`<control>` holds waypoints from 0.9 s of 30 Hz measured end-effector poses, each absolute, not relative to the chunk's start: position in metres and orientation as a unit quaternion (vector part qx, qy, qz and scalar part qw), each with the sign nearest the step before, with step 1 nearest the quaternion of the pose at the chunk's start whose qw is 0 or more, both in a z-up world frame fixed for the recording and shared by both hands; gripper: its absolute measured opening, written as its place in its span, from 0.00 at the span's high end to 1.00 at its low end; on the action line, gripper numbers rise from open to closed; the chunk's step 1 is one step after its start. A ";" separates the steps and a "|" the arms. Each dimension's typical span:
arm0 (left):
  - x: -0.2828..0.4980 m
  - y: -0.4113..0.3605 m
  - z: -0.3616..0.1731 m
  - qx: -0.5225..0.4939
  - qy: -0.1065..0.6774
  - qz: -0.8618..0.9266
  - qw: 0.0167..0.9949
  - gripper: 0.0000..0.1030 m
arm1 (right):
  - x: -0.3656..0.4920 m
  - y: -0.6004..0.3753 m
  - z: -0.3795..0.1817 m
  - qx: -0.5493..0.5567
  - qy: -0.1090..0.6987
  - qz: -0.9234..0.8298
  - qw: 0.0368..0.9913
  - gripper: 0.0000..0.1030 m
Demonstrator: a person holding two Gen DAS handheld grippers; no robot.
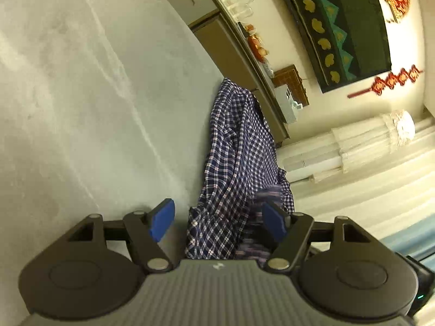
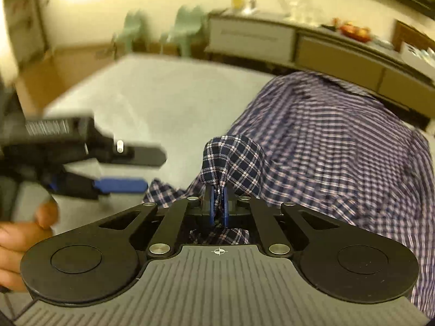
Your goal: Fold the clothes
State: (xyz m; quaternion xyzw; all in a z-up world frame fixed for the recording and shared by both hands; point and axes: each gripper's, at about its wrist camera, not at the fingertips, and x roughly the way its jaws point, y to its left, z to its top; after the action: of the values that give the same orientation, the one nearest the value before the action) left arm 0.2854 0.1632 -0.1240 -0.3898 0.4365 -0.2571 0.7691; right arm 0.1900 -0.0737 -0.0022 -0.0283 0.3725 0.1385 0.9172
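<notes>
A navy and white plaid shirt lies rumpled on the pale grey table. In the left wrist view my left gripper stands open. Its blue pads are wide apart, and a fold of the shirt's near edge lies between them, closer to the right pad. In the right wrist view my right gripper is shut on a pinch of the shirt, and cloth bunches up just beyond the pads. The left gripper hovers open at the left, over the table, beside the shirt's edge.
A person's hand holds the left gripper. A long low sideboard with glassware and a fruit bowl runs behind the table. Two pale green chairs stand at the far end. White curtains hang past the table's edge.
</notes>
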 end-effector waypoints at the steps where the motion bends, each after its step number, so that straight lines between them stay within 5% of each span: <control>1: 0.285 0.160 -0.124 -0.382 0.439 -0.262 0.770 0.39 | 0.183 -0.081 0.004 -0.013 0.364 0.135 0.921 0.95; 2: 0.285 0.157 -0.123 -0.373 0.442 -0.266 0.771 0.47 | 0.179 -0.086 0.008 0.001 0.357 0.134 0.924 0.95; 5: 0.282 0.141 -0.123 -0.332 0.456 -0.272 0.780 0.93 | 0.161 -0.096 0.016 0.037 0.340 0.141 0.929 0.95; 6: 0.281 0.136 -0.121 -0.323 0.453 -0.278 0.783 0.96 | 0.156 -0.099 0.018 0.048 0.334 0.144 0.930 0.95; 14: 0.287 0.097 -0.116 -0.308 0.448 -0.320 0.776 0.94 | 0.123 -0.101 0.021 0.069 0.281 0.169 0.942 0.95; 20: 0.293 0.137 -0.124 -0.384 0.436 -0.249 0.774 0.71 | 0.160 -0.083 -0.005 0.057 0.331 0.146 0.930 0.94; 22: 0.288 0.158 -0.114 -0.395 0.416 -0.239 0.784 0.68 | 0.174 -0.077 -0.018 0.051 0.353 0.152 0.922 0.87; 24: 0.281 0.170 -0.099 -0.389 0.401 -0.242 0.793 0.68 | 0.192 -0.074 -0.033 0.061 0.408 0.182 0.892 0.61; 27: 0.263 0.157 -0.072 -0.350 0.389 -0.292 0.801 0.68 | 0.189 -0.097 -0.026 0.090 0.414 0.190 0.886 0.50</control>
State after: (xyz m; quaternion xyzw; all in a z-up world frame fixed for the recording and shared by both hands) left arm 0.2627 0.1572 -0.0718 -0.3502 0.3885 -0.2923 0.8006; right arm 0.1892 -0.0969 -0.0257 0.0895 0.4139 0.1904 0.8857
